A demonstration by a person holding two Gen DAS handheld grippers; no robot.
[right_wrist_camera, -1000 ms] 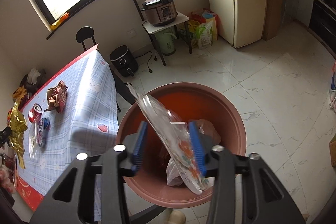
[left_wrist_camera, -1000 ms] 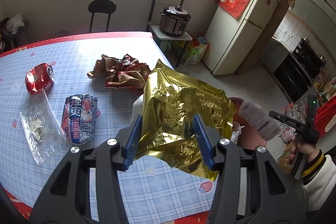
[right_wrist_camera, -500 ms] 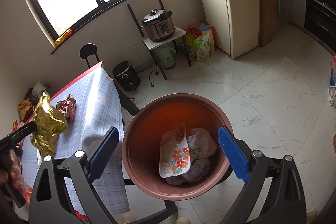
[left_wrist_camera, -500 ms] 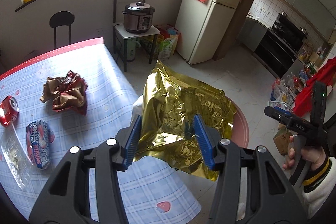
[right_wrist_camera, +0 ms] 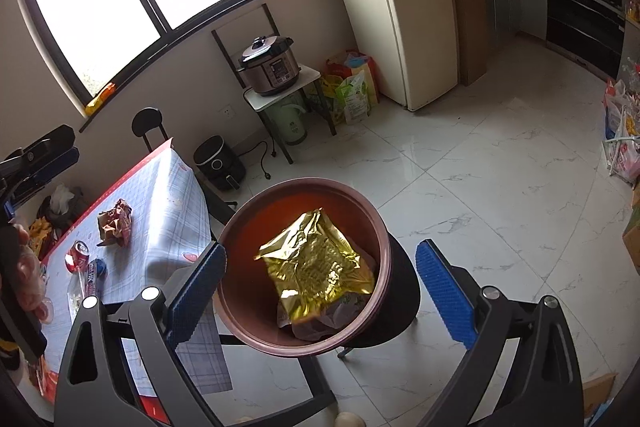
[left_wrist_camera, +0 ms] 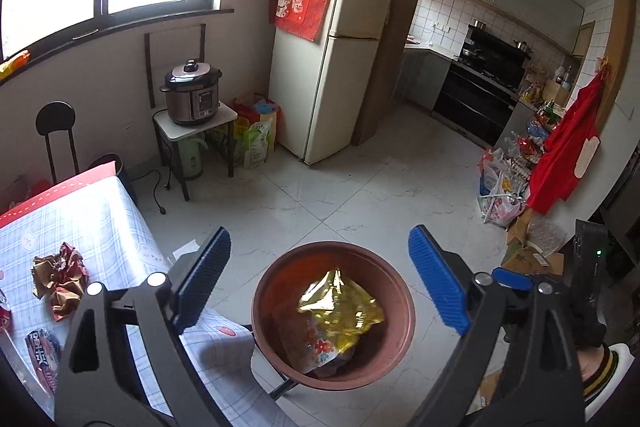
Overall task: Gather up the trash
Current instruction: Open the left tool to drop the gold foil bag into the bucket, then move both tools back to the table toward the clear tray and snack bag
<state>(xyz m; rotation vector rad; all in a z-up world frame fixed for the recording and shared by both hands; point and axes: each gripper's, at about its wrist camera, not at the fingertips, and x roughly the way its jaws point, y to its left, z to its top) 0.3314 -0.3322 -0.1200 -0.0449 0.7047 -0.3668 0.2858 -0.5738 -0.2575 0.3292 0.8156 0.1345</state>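
Note:
A brown round bin stands on a black stool beside the table. A gold foil bag lies in it on top of a flowered clear wrapper. My left gripper is open and empty above the bin. My right gripper is open and empty over the bin too. On the checked table lie crumpled brown-red paper, a red can and a blue snack wrapper.
A small stand with a pressure cooker, a fridge, shopping bags and a black chair stand along the wall. A black air fryer sits on the floor. Bags and boxes lie at the right.
My left gripper moved over the bin, opened and let the gold foil bag drop in. My right gripper had let its clear wrapper fall into the bin and stays open.

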